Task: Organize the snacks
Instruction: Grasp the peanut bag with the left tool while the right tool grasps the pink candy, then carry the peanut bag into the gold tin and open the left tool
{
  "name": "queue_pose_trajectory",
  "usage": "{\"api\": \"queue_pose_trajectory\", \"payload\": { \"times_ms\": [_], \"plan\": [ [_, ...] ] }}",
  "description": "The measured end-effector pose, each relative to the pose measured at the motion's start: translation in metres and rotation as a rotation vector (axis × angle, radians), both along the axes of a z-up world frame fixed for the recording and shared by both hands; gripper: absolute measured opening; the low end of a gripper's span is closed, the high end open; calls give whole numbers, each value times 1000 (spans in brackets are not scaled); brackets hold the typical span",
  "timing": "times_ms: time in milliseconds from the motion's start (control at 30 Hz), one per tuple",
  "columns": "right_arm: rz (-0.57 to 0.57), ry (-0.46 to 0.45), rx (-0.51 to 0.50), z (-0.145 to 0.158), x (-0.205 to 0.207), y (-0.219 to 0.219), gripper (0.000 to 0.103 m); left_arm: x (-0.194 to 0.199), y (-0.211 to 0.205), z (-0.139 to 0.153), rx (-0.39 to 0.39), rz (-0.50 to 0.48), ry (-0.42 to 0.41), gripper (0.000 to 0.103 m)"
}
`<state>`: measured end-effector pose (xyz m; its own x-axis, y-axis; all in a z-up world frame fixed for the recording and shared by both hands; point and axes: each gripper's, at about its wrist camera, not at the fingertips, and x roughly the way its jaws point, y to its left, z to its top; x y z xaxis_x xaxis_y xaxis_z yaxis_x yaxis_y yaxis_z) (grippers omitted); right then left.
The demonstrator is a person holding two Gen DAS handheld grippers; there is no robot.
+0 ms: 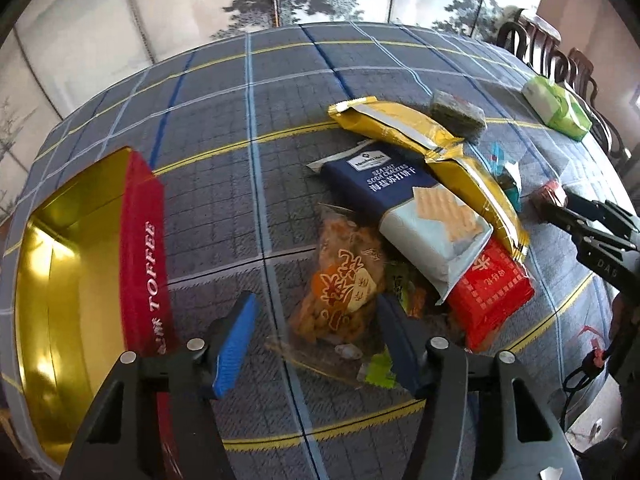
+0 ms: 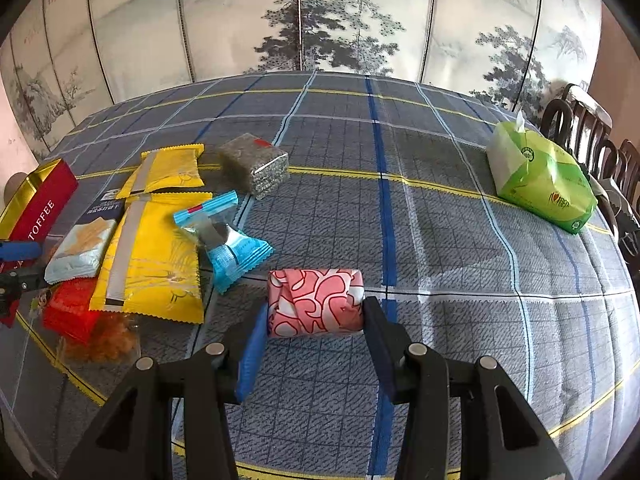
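The right tool point(image 2: 316, 344) is closed part-way on a pink roll point(image 2: 316, 302), a wrapped snack with a red squiggle print. The roll lies crosswise between the pads, its long axis running from pad to pad, so it is gripped by its two ends. It is seen low over the checked table point(image 2: 460, 280), though whether it is touching the cloth cannot be told.

The left tool point(image 1: 316, 340) is half open and empty. Its jaws stand astride the near end of a clear bag point(image 1: 340, 292) of orange snacks, and the pads are not seen pressing on it. The bag lies straight ahead of this tool, its long axis pointing away along the fingers, and it is partly tucked under the cracker pack point(image 1: 404, 208) and a red packet point(image 1: 488, 288) at the near edge of the pile.

The open toffee tin point(image 1: 80, 264), gold inside, lies to the left of the left tool, just beside it, and well apart from the right tool, with the pile between them. The left hand is therefore judged the nearer for filling the tin; the pink roll would have to be carried across the pile to reach it.
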<state>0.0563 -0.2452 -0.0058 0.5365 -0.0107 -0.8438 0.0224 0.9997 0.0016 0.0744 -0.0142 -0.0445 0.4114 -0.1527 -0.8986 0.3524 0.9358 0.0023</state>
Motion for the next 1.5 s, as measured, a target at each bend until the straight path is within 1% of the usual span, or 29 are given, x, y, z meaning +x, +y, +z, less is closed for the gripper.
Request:
{"api": "queue_pose_trajectory", "payload": {
  "times_ms": [167,267,367,600,767,933,1167,1367,1500],
  "plan": [
    [-4,0,6,0,-1,-1,47,7,-3,-6,-11,-10,29,57],
    [-5,0,5,0,-1,-1,47,8,-5,-11,-32,-15,54,48],
    [-7,-1,7,-1,-1,-1,47,6,-9,-13,-12,-18,38,45],
    [-7,0,9,-1,-1,0,47,3,-9,-12,-12,-3,36,36],
    [-7,-1,8,-2,-1,0,47,-3,-4,-10,-3,15,37,36],
    [-7,-1,8,-1,-1,0,47,-9,3,-3,-13,38,27,36],
    [-6,-2,5,-2,-1,1,47,-16,15,13,-54,64,10,36],
    [-7,1,-4,-3,-2,2,47,-21,31,33,-67,99,-31,36],
    [-9,4,-8,-2,-1,3,47,-21,55,43,-62,151,-55,36]
  ]
}}
